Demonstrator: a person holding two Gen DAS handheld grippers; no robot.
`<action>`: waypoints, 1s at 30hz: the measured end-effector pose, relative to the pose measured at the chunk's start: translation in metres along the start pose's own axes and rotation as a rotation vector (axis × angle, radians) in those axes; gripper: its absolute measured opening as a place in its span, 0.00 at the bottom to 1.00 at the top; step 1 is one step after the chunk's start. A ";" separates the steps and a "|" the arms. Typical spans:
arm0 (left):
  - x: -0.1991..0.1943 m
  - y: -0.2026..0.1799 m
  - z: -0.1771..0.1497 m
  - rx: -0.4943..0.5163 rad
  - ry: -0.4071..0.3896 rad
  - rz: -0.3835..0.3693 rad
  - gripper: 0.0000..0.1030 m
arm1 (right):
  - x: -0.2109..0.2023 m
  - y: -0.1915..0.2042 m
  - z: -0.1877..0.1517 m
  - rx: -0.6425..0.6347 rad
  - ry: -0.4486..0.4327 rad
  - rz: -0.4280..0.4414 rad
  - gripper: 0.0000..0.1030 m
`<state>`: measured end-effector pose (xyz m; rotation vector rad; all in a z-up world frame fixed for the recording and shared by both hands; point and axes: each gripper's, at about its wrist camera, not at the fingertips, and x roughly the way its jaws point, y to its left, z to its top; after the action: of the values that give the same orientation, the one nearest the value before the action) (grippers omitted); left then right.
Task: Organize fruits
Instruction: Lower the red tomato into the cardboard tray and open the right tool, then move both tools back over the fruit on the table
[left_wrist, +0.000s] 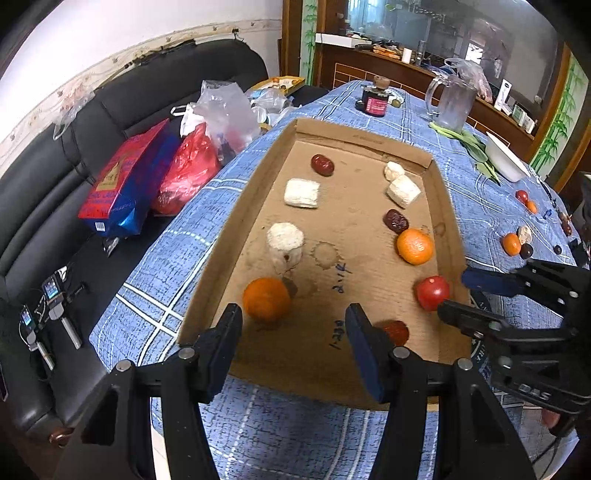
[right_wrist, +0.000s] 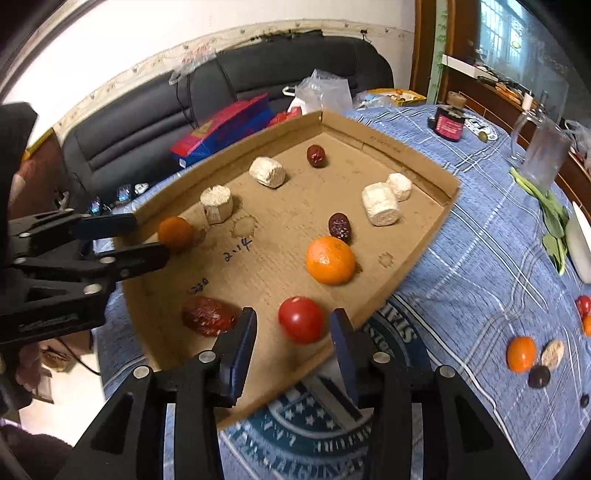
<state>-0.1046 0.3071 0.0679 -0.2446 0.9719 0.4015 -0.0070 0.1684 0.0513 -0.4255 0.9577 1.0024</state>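
A shallow cardboard tray lies on the blue cloth table. In it are two oranges, a red tomato, several dark red dates and several white chunks. My left gripper is open and empty, just behind the near orange. My right gripper is open, its fingers on either side of the tomato without closing on it.
More fruit lies on the cloth to the right: an orange, small tomatoes and dark pieces. A glass jug, a dark jar, green leaves and a white bowl stand farther back. A black sofa with bags is left.
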 end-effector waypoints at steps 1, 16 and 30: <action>-0.001 -0.005 0.000 0.009 -0.005 0.002 0.56 | -0.007 -0.002 -0.003 0.009 -0.008 -0.002 0.44; -0.007 -0.111 0.014 0.157 -0.048 -0.085 0.64 | -0.078 -0.088 -0.096 0.240 -0.020 -0.094 0.45; 0.023 -0.237 0.029 0.361 -0.004 -0.188 0.72 | -0.124 -0.192 -0.157 0.499 -0.062 -0.223 0.45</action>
<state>0.0314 0.1097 0.0696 -0.0066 0.9901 0.0510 0.0586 -0.1009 0.0486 -0.0780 1.0390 0.5448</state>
